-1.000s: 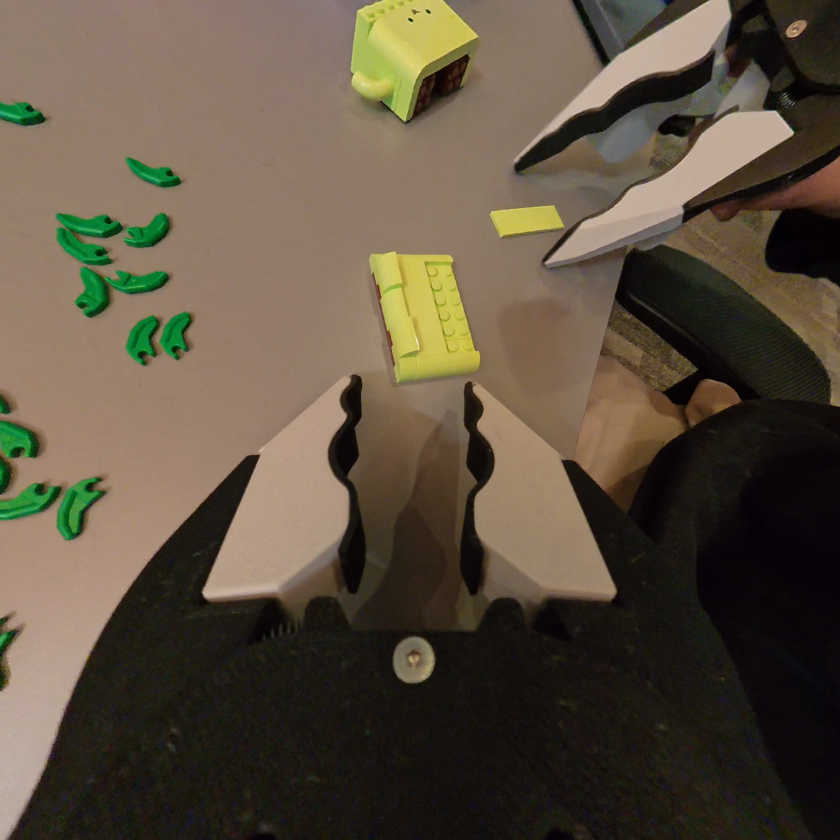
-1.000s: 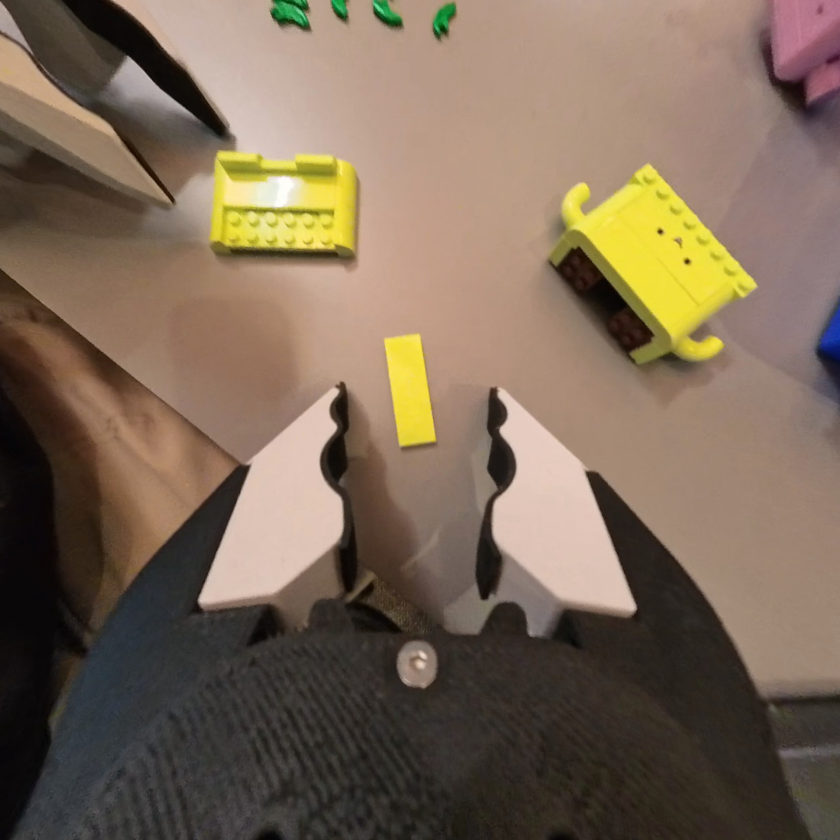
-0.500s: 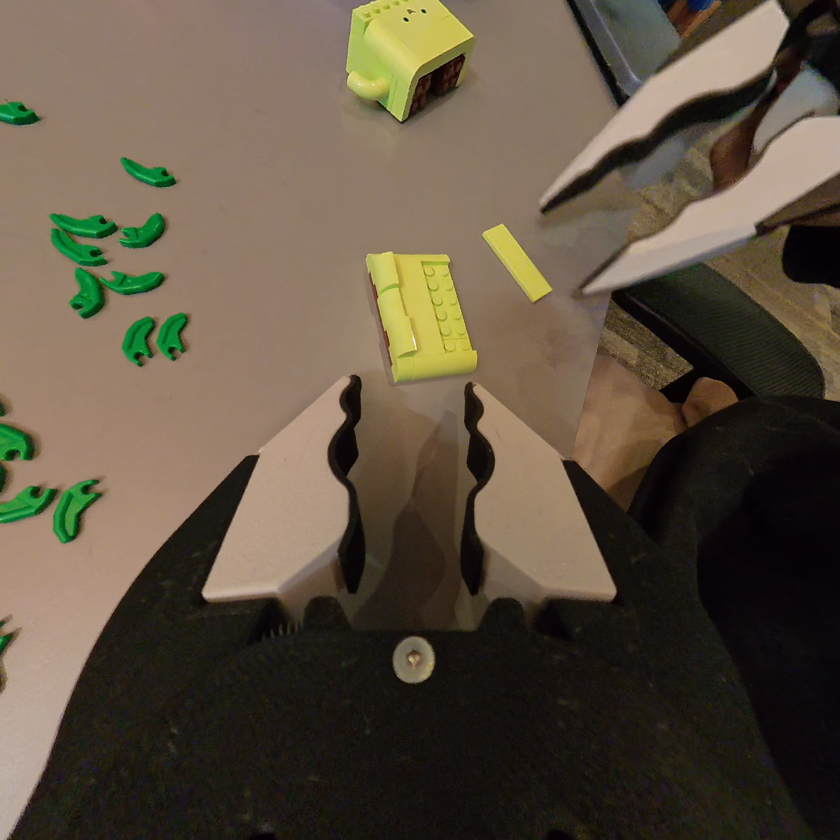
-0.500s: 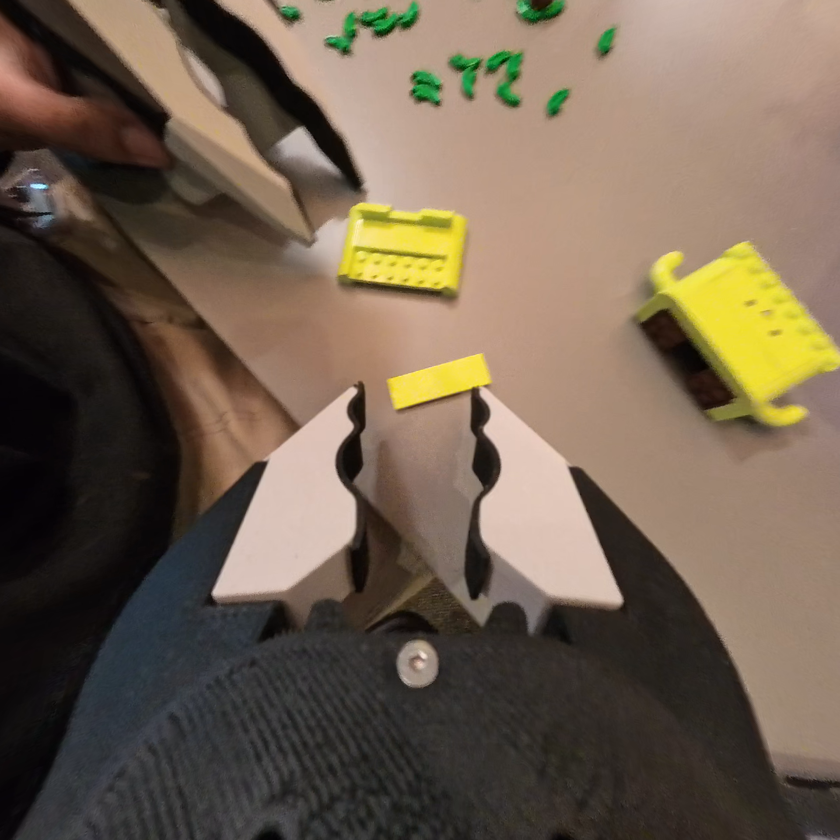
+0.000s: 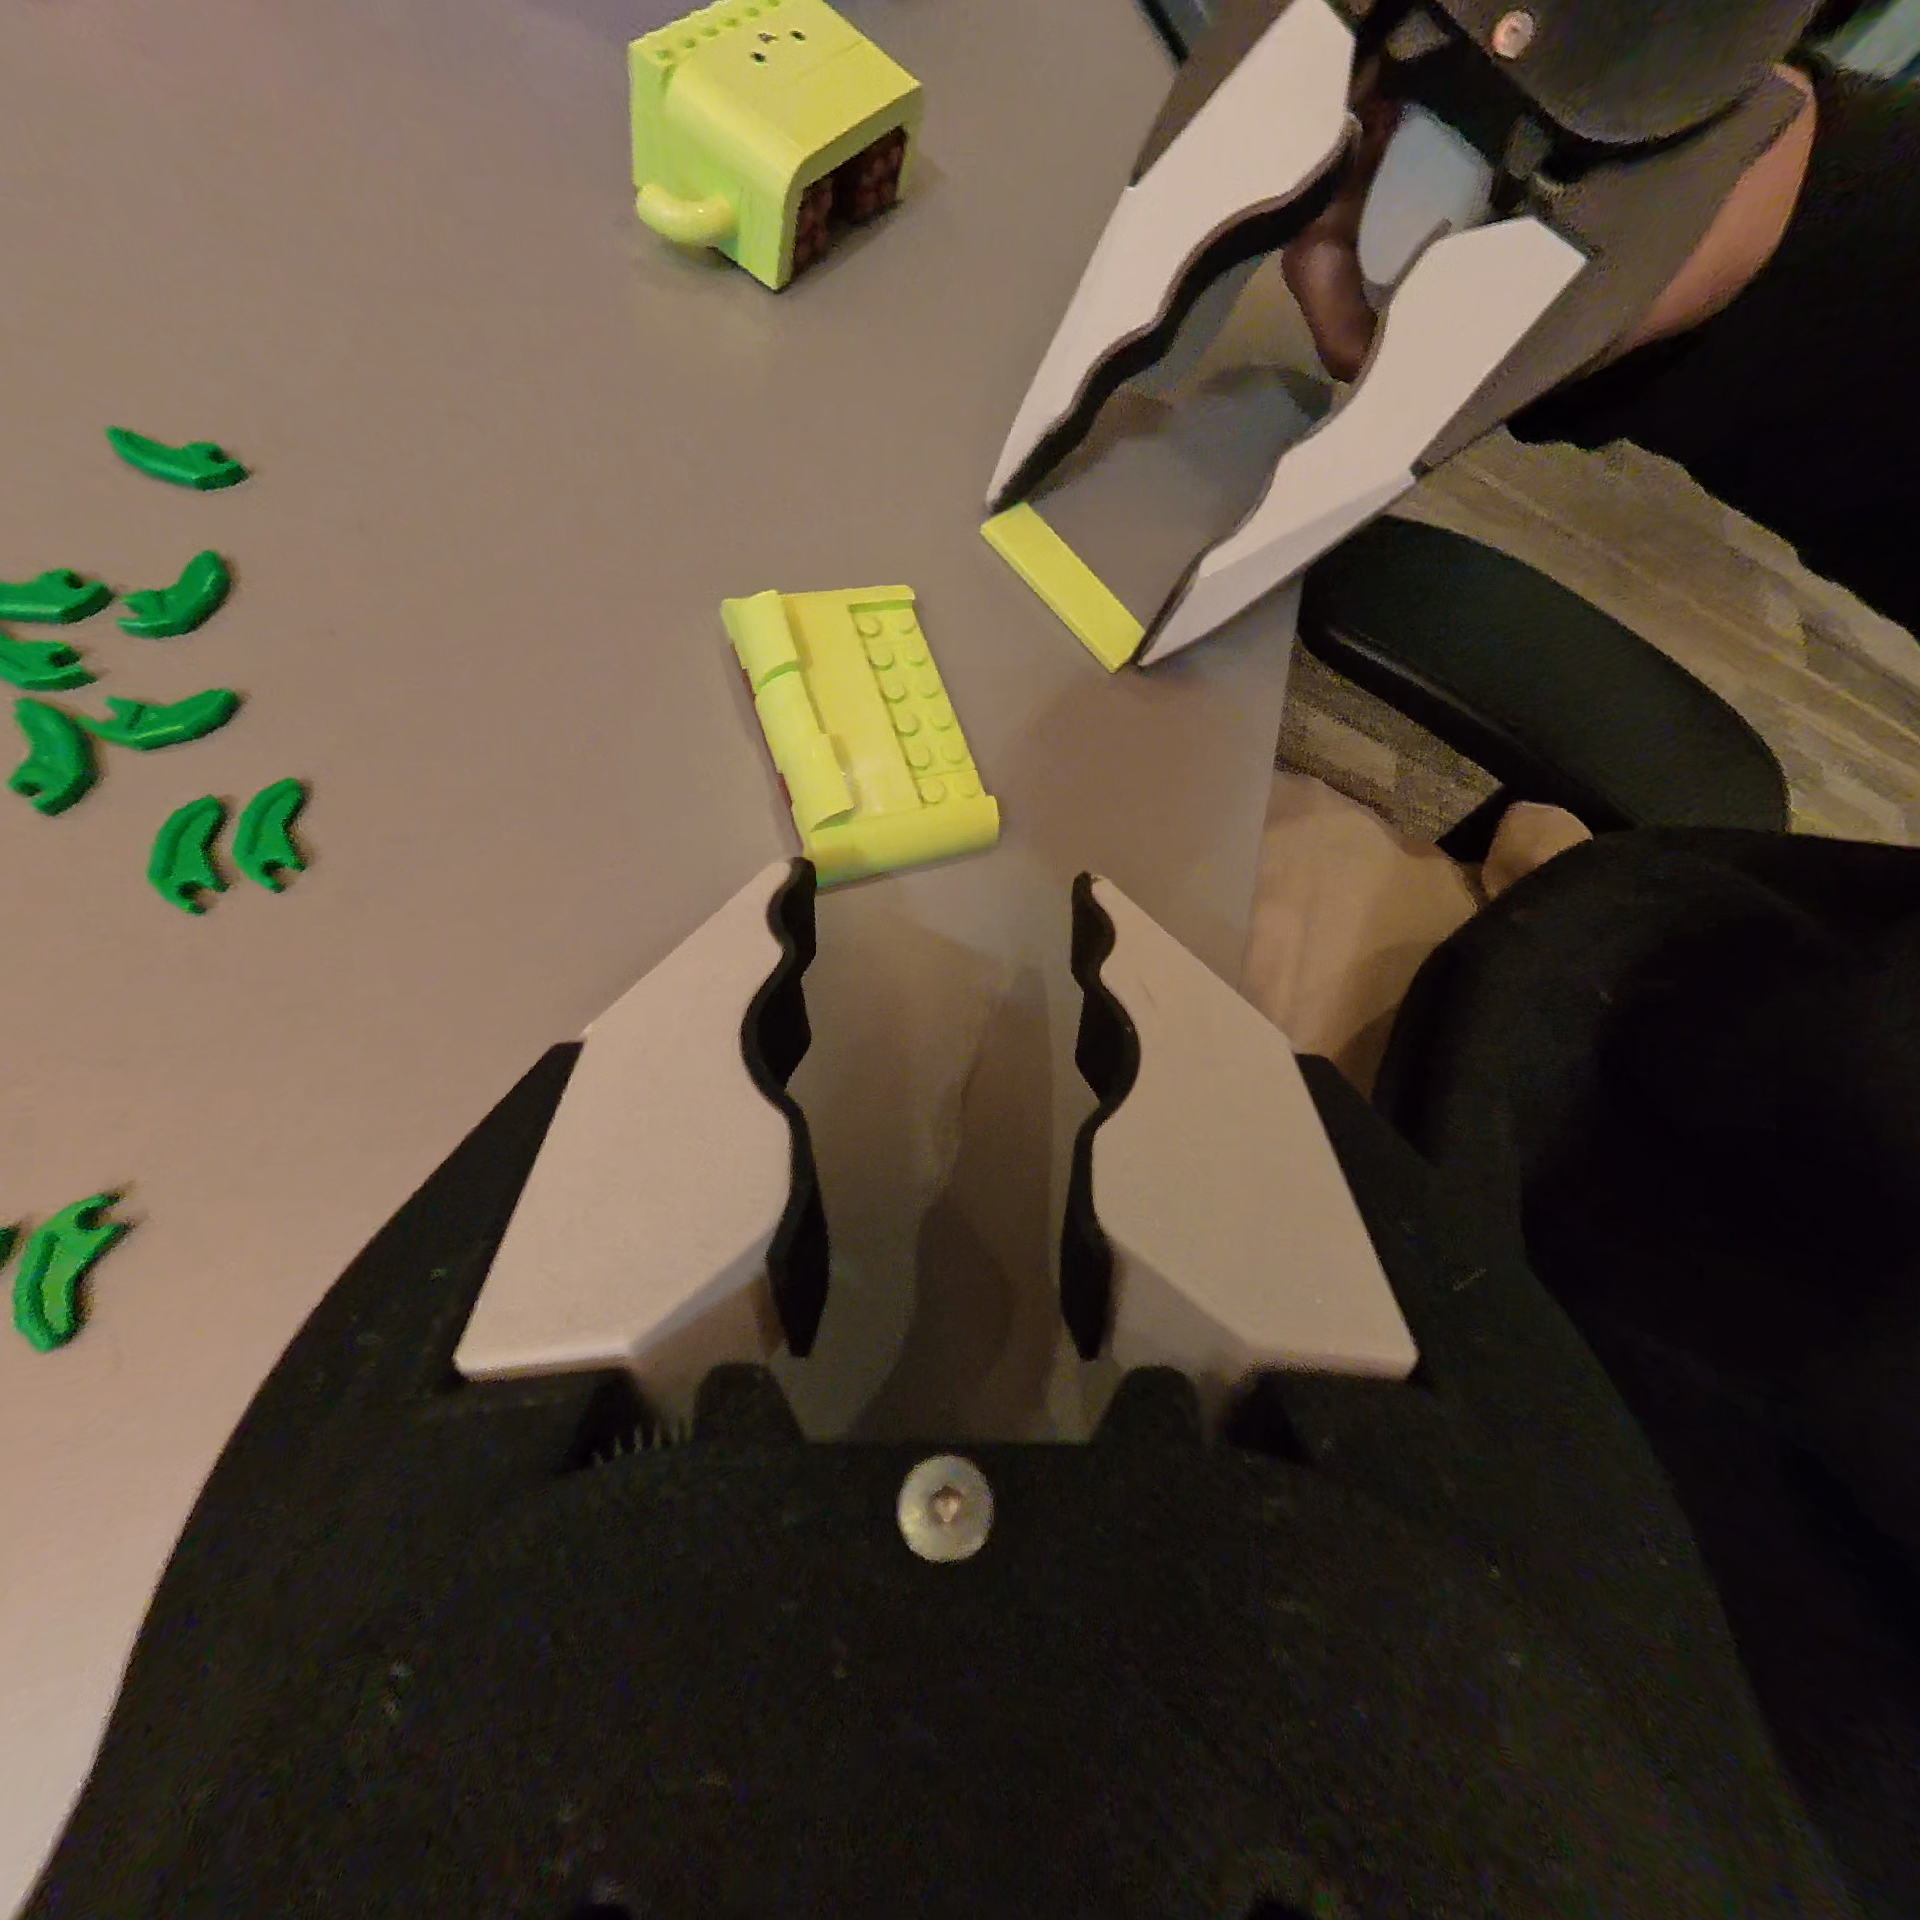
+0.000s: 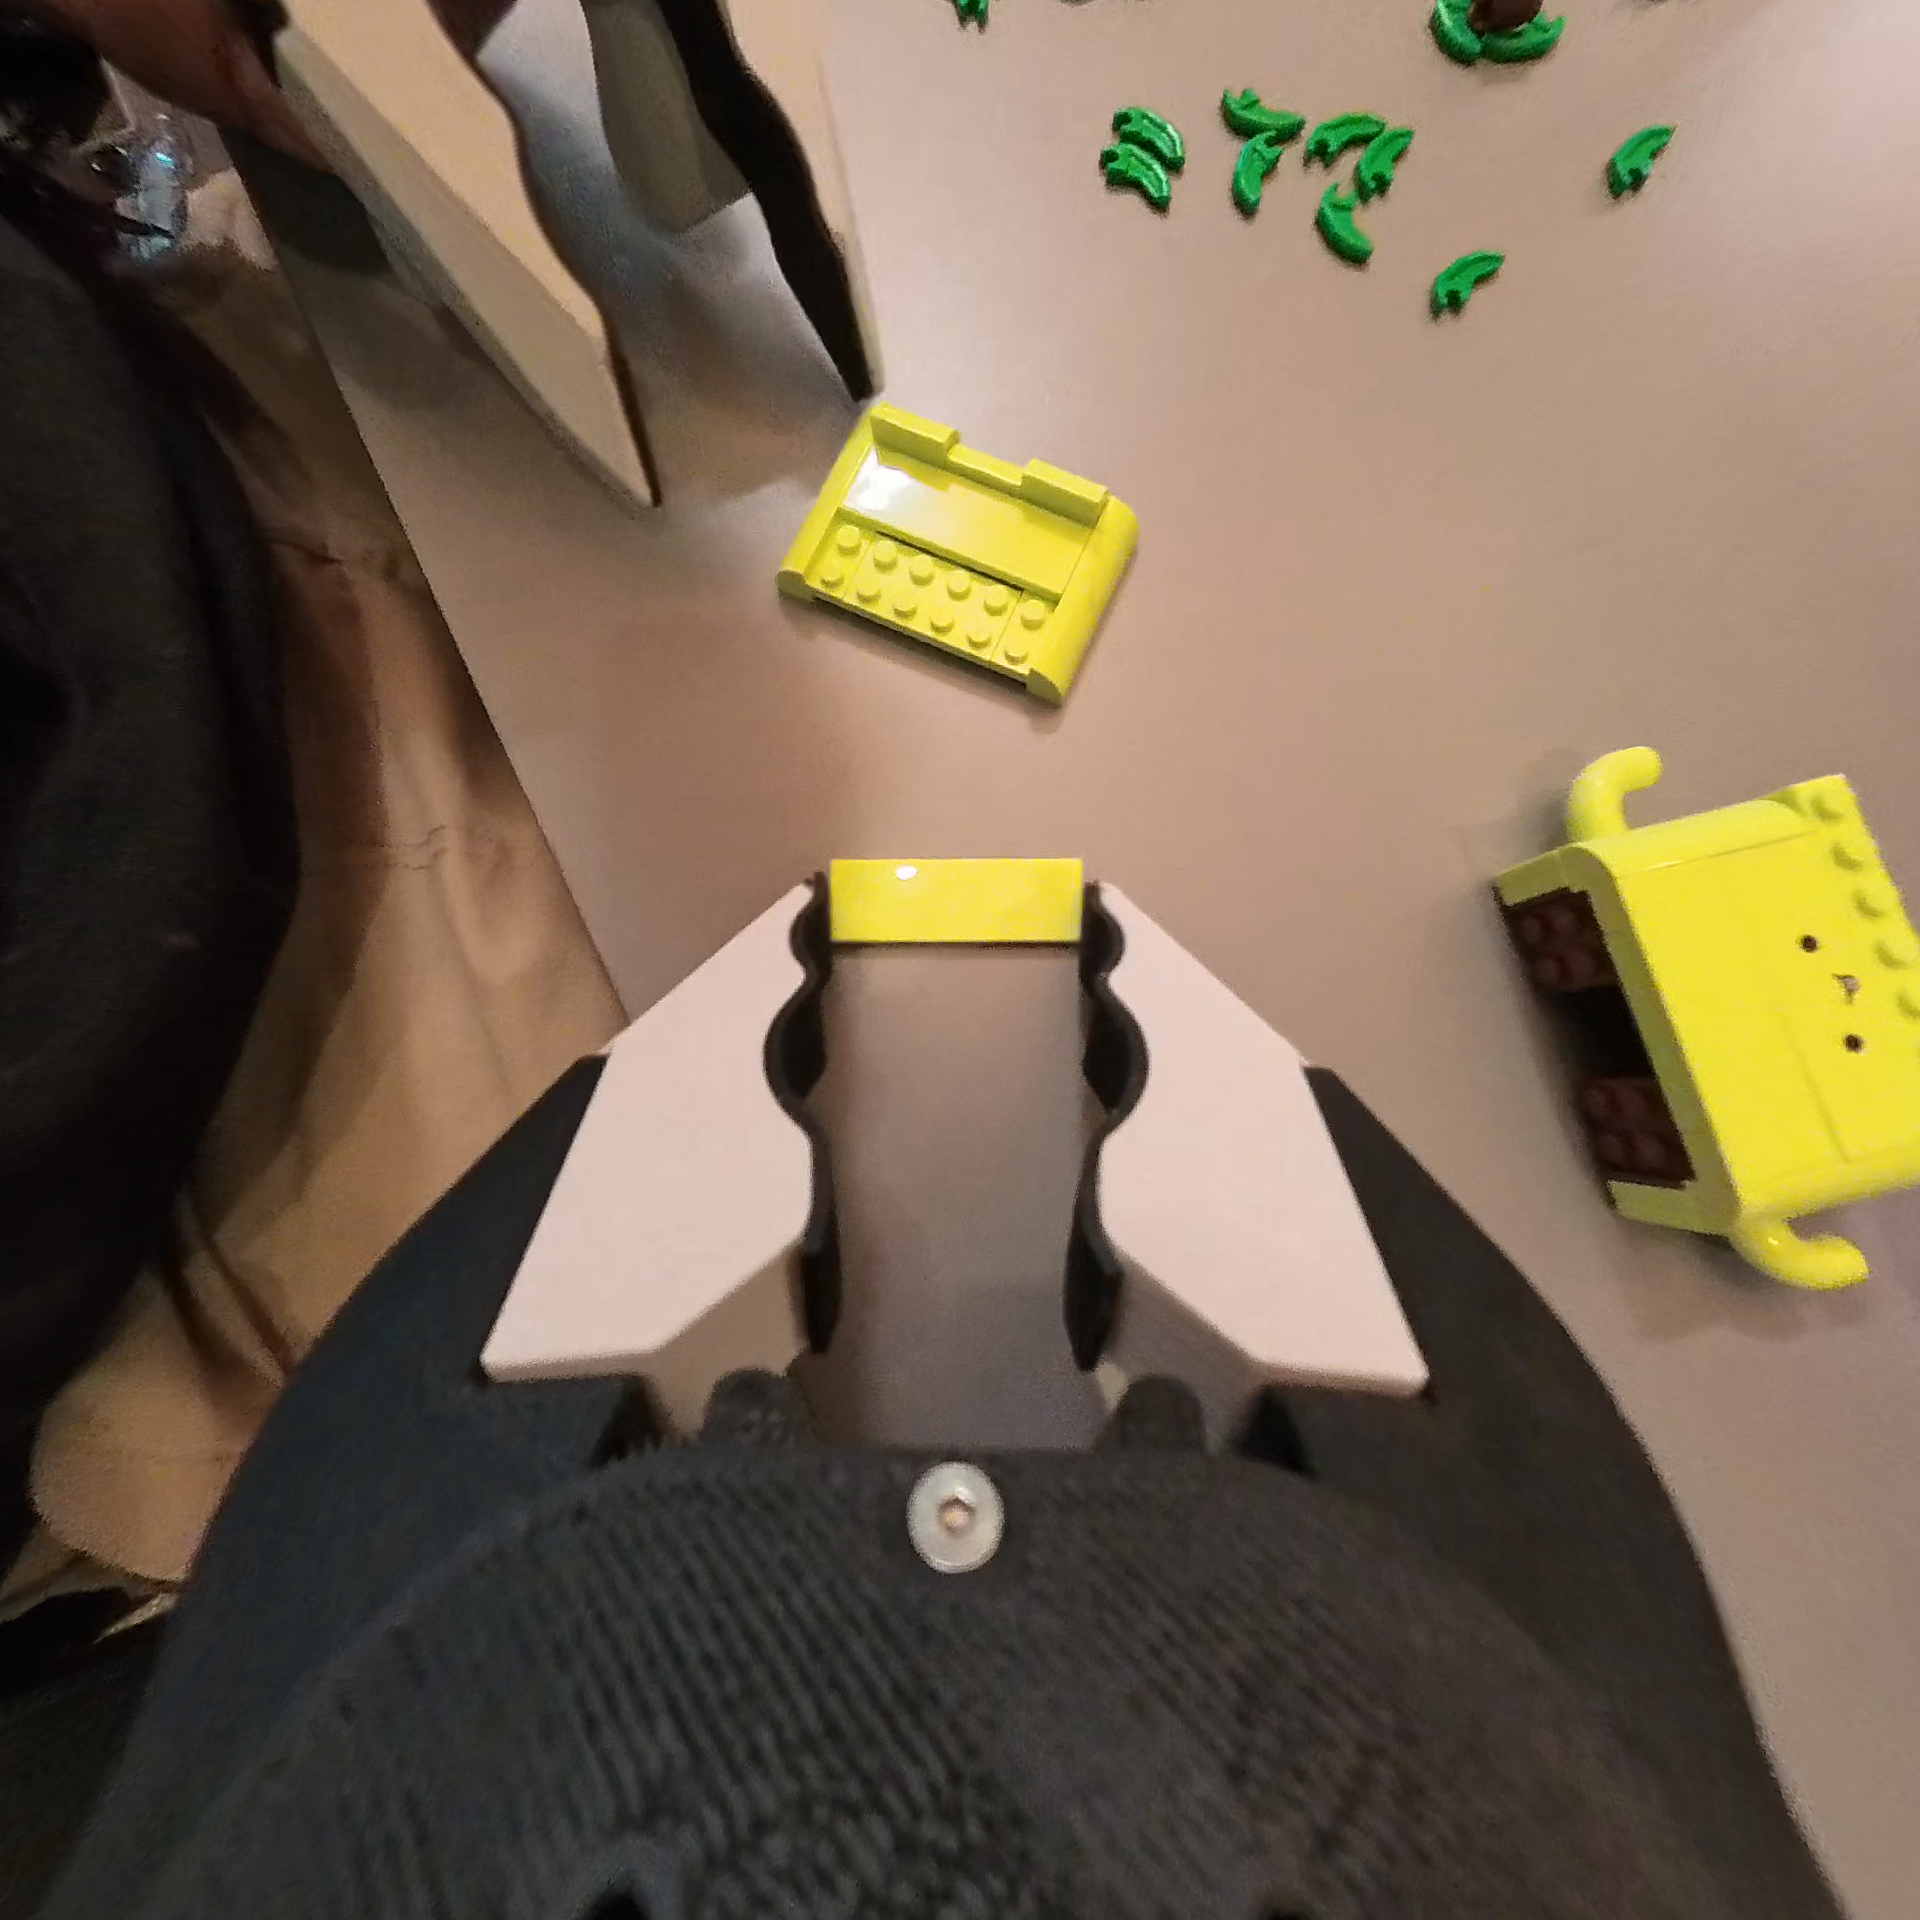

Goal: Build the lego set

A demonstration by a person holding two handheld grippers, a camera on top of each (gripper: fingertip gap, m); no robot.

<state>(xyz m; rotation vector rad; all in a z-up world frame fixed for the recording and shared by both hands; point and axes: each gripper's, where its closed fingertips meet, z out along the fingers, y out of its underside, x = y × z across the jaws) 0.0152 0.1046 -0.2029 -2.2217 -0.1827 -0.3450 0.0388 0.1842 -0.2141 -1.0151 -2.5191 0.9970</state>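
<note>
Two tongs work the grey desk (image 6: 1351,623): right tongs (image 6: 956,902) pinch a flat lime-yellow plastic tile (image 6: 956,902) by its ends; left tongs (image 5: 940,883) gape empty, just near a lime studded plate assembly (image 5: 868,727). No legible writing.

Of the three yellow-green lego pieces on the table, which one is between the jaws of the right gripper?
The thin flat tile, smooth and studless, spans the right gripper tips. The studded plate and boxy block lie apart.
</note>
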